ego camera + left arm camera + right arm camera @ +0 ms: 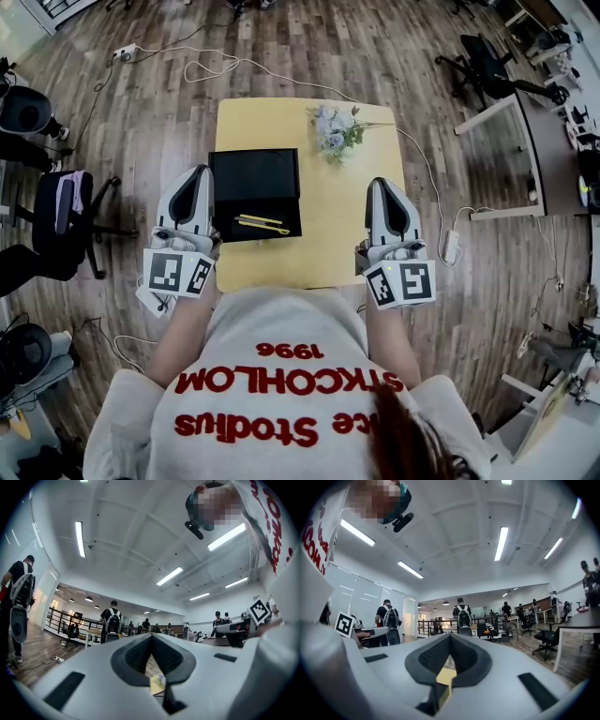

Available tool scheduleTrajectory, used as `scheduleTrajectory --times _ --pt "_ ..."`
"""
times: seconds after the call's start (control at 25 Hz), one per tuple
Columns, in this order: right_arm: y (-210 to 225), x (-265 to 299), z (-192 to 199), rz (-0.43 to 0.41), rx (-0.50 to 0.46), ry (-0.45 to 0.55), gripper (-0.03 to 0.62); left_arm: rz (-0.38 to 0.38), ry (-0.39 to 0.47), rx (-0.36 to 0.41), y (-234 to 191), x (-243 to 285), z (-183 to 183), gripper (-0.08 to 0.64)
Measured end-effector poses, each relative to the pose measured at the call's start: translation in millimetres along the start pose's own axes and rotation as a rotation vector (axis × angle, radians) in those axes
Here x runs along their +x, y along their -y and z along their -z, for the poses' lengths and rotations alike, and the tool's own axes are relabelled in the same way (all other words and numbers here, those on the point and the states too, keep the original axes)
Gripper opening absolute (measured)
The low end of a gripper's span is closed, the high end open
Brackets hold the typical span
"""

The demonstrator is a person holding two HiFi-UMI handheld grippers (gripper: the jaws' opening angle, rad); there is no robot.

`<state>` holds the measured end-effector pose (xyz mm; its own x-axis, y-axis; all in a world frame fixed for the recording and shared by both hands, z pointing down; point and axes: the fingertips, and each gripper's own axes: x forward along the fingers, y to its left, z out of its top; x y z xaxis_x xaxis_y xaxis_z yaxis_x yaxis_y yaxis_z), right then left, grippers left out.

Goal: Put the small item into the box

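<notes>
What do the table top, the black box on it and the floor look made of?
Table top: looks like yellow laminated or painted board, smooth and matte, one even colour, no grain.
Black box: likely plastic or coated card, matte, thin straight walls; can't tell which.
Floor: wood or wood-look planks, brown, visible grain and seams.

A yellow counter stands on the wood floor. A black box lies along its left edge, and a pale flower bunch rests by its far edge.
</notes>
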<state>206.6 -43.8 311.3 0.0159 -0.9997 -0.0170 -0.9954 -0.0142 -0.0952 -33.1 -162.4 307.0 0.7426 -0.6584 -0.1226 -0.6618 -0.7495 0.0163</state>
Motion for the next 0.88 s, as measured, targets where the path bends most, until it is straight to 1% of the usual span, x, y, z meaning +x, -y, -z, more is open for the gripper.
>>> scheduleTrajectory --times 0.28,0.68,0.88 --pt "-1.6 -3.2 -3.7 0.018 -0.025 -0.001 0.003 0.021 -0.002 -0.006 3.7 1.0 0.5 0.006" --pt "-3.9 -2.1 3.3 0.013 -0.028 -0.015 0.003 0.018 -0.002 -0.008 1.7 -1.8 4.4 0.006" --pt "-5.0 0.1 0.9 0.008 -0.03 -0.015 0.003 0.015 -0.002 -0.007 0.8 -2.2 2.2 0.006"
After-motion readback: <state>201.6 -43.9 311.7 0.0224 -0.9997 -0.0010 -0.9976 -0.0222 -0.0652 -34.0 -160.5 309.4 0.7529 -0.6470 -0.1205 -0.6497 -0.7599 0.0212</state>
